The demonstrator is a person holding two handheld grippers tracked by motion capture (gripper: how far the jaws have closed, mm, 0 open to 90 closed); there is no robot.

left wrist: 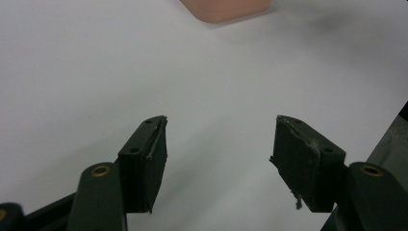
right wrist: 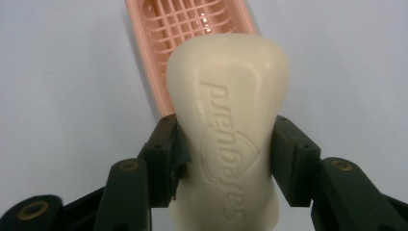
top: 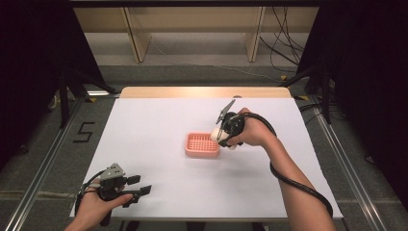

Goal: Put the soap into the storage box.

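Cream-coloured and smooth, the bar of soap sits pinched between the two black jaws of my right gripper, the pads pressing in on both of its long sides, with raised lettering stamped along the face turned toward the camera. In the right gripper view the far end of the bar overlaps the near end of the pink soap dish, whose ribbed grid floor shows just past it; I cannot tell from that view whether the bar touches the dish or hangs above it. From the high view I see my right gripper at the right edge of the soap dish, the pale bar showing at that corner of the dish, and my right hand wrapped around the gripper body with the cable looping back along the forearm. The dish stands near the middle of the white table. My left gripper is low at the near left corner of the table, well apart from the dish, held in my left hand. In the left gripper view its jaws stand wide apart with nothing between them, only bare white tabletop, and the near edge of the pink dish shows at the top of that view.
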